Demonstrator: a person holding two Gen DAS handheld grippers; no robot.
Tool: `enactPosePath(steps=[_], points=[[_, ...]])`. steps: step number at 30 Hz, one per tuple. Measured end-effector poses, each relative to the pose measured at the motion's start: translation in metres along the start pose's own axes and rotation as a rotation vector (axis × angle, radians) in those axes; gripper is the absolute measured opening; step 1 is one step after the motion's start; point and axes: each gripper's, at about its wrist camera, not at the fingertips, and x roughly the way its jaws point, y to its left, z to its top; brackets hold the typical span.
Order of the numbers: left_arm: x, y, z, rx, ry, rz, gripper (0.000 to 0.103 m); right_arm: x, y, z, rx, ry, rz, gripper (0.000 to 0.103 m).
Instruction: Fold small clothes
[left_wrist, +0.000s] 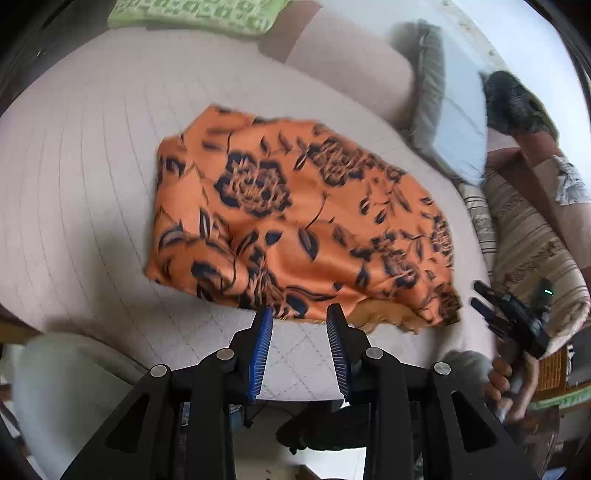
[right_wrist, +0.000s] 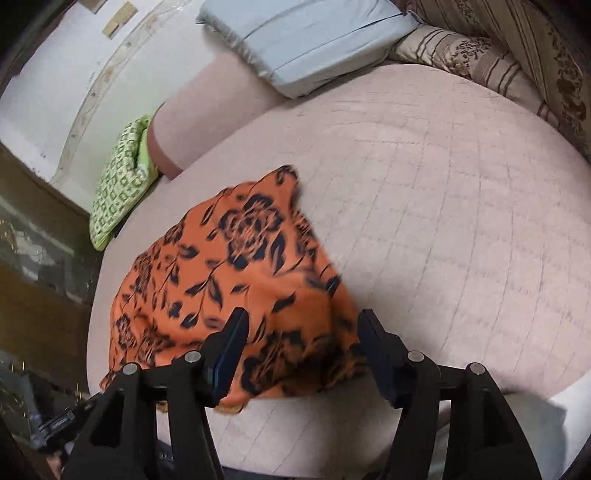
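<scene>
An orange garment with a dark blue flower print lies folded in a rough rectangle on the pale quilted bed. My left gripper is open and empty, its blue pads just short of the garment's near edge. My right gripper is open and empty, hovering over the near part of the same garment. The right gripper also shows in the left wrist view at the right, off the garment's right corner.
A green patterned cushion lies at the bed's far side. A pale blue pillow and striped beige bedding sit along the head. A pink bolster lies beyond the garment. The bed edge runs under my left gripper.
</scene>
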Motion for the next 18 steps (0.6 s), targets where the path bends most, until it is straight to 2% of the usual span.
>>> enactPosePath(steps=[2,3,5,7,8,11,13,14,16,18], points=[[-0.017,0.010,0.010,-0.015,-0.045,-0.037,0.041,0.012,-0.002,0.009,-0.016,0.035,0.011,0.064],[-0.019,0.017,0.019,-0.027,-0.071,-0.007,0.047,0.023,0.001,0.013,-0.035,0.061,0.007,0.064],[-0.020,0.031,0.033,-0.051,-0.101,0.095,0.046,0.033,-0.002,0.012,-0.052,0.078,-0.020,0.063],[-0.012,0.039,0.045,-0.050,-0.116,0.129,0.047,0.035,0.002,0.008,-0.053,0.076,-0.006,0.063],[-0.005,0.049,0.055,-0.088,-0.112,0.173,0.047,0.031,0.008,0.006,-0.061,0.059,0.028,0.063],[0.013,0.074,0.069,-0.208,-0.109,0.184,0.047,0.016,0.035,0.003,-0.124,0.008,0.061,0.065],[0.029,0.097,0.070,-0.307,-0.079,0.233,0.045,0.013,0.060,0.004,-0.178,0.012,0.093,0.069],[0.035,0.103,0.068,-0.335,-0.069,0.229,0.045,0.012,0.073,0.005,-0.200,0.021,0.116,0.070],[0.036,0.114,0.054,-0.402,-0.089,0.136,0.045,0.016,0.102,0.005,-0.252,0.050,0.167,0.070],[0.035,0.118,0.045,-0.420,-0.086,0.111,0.045,0.025,0.130,0.003,-0.299,0.081,0.206,0.070]])
